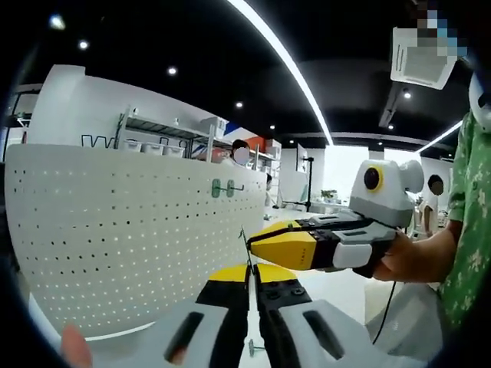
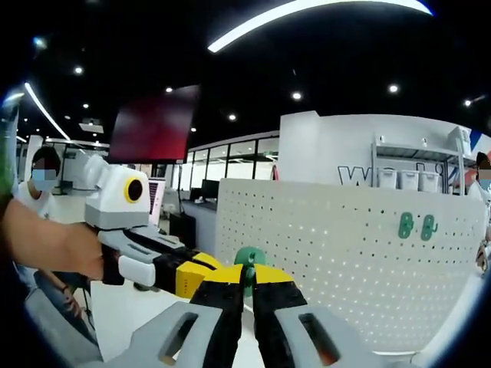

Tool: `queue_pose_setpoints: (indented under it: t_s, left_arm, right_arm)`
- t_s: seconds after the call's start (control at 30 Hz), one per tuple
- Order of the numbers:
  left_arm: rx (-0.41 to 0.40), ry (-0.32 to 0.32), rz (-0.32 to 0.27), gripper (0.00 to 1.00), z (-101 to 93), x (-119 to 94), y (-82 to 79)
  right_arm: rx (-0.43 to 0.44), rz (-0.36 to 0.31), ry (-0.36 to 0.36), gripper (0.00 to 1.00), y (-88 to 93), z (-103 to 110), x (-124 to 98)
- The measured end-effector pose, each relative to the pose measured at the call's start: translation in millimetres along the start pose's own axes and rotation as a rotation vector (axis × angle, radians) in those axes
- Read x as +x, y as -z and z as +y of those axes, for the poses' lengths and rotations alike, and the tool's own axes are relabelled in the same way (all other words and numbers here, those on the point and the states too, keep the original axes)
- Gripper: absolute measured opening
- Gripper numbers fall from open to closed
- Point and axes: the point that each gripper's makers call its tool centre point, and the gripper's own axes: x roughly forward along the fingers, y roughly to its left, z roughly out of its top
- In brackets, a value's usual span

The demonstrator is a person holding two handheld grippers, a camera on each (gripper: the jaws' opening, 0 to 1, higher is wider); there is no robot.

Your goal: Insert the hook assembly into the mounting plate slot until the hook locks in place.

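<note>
White perforated steel — the pegboard (image 1: 130, 230) stands upright across the left tongs' view, with a green-backed hook (image 1: 222, 187) already seated near its upper right. The left tongs (image 1: 252, 295) are pressed together on a thin wire hook (image 1: 245, 249) that pokes up between their tips. Just right of them the right tongs (image 1: 257, 247) come in from the side, tips meeting the same wire.

In the right tongs' view, the left tongs (image 2: 192, 276) enter from the left, a hand behind them. The right tongs (image 2: 247, 295) are shut on a green plate (image 2: 248, 257), the board (image 2: 345, 261) beyond and apart.

Judged from this, the hook assembly is held in mid-air, not yet inserted. Next: steady both parts, align the wire with the slot, then push till it locks.
</note>
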Motion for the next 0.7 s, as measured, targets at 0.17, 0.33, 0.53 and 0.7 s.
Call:
queue_pose_setpoints:
  t_s: [0.17,0.33,0.53,0.7]
  left_arm:
    - [0.012,-0.006,-0.013,0.02,1.9,0.1,-2.0]
    - [0.034,-0.011,-0.019,0.01,3.4,0.8,-2.7]
    - [0.056,-0.011,-0.024,0.01,3.2,1.8,-3.9]
    - [0.081,-0.013,-0.027,0.01,3.2,1.9,-4.5]
  right_arm:
    - [0.005,0.004,0.002,0.02,0.9,-0.3,-0.1]
    - [0.020,0.004,0.003,0.02,1.3,-1.2,-0.1]
    - [0.033,0.001,0.004,0.02,0.8,-2.6,0.1]
    - [0.050,-0.001,0.004,0.02,1.3,-3.3,0.3]
